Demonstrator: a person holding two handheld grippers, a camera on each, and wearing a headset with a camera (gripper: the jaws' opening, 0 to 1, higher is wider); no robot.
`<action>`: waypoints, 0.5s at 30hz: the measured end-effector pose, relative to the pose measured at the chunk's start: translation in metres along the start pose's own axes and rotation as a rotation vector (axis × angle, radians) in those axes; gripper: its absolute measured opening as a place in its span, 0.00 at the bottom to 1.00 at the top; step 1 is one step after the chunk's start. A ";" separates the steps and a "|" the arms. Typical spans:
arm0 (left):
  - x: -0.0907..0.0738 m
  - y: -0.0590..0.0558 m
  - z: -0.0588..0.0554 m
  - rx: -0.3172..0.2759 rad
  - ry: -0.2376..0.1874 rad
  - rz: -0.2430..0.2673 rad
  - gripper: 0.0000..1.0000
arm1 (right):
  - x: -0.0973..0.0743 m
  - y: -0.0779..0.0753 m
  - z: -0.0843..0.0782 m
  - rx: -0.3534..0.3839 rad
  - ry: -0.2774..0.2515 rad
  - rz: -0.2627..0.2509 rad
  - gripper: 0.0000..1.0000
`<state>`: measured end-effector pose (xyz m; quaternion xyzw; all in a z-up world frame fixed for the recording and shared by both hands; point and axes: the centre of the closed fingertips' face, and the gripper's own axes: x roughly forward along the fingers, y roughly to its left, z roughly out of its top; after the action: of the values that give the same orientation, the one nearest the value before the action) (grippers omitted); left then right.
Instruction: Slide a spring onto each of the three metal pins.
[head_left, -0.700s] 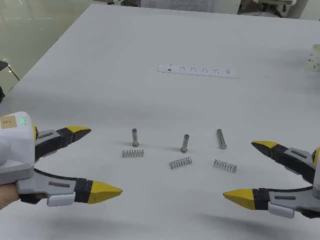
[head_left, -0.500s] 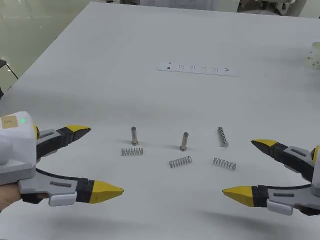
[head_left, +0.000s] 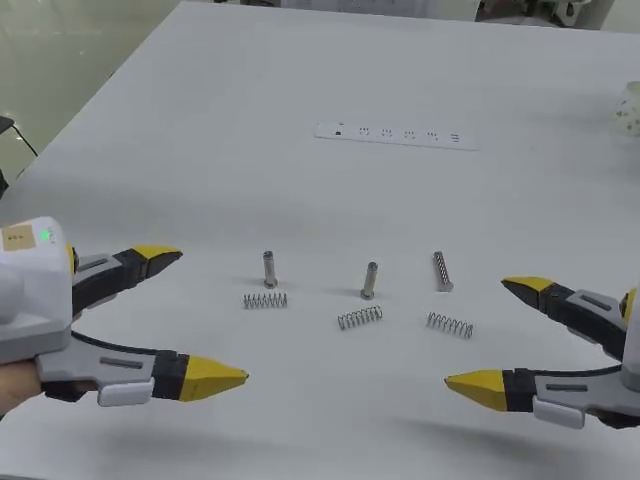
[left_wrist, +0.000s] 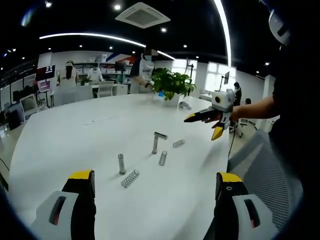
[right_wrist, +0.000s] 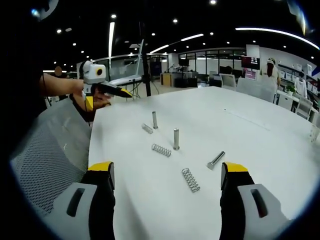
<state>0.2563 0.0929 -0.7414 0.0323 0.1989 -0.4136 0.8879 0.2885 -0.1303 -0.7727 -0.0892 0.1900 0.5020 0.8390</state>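
left gripper (head_left: 205, 315) wide open, empty. right gripper (head_left: 482, 333) same. three springs (head_left: 360, 318) lie beside pins (head_left: 370, 281) on table (head_left: 250, 120).

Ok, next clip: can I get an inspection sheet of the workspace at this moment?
Surface: white table, evenly lit.
Job's things: left pin and middle pin upright, right pin lying on its side; left spring, middle spring and right spring lie loose, none on a pin.
Clutter: power strip beyond the pins; small white object at the far edge.
Grippers: left gripper and right gripper open, holding nothing.
Cables: nothing seen.
Surroundings: open office, potted plant, people at a distance.
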 end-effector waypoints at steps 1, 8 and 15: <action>0.000 0.000 0.000 0.000 0.001 -0.001 0.98 | 0.000 0.000 0.000 0.000 0.000 0.000 0.88; 0.002 0.001 0.001 0.000 -0.003 -0.003 0.98 | 0.001 0.000 0.001 -0.001 0.006 0.001 0.88; 0.000 0.000 0.000 0.000 0.001 -0.003 0.98 | 0.002 0.000 0.003 -0.006 0.011 0.001 0.88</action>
<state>0.2567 0.0931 -0.7414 0.0320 0.1993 -0.4149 0.8872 0.2899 -0.1275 -0.7711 -0.0944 0.1929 0.5025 0.8375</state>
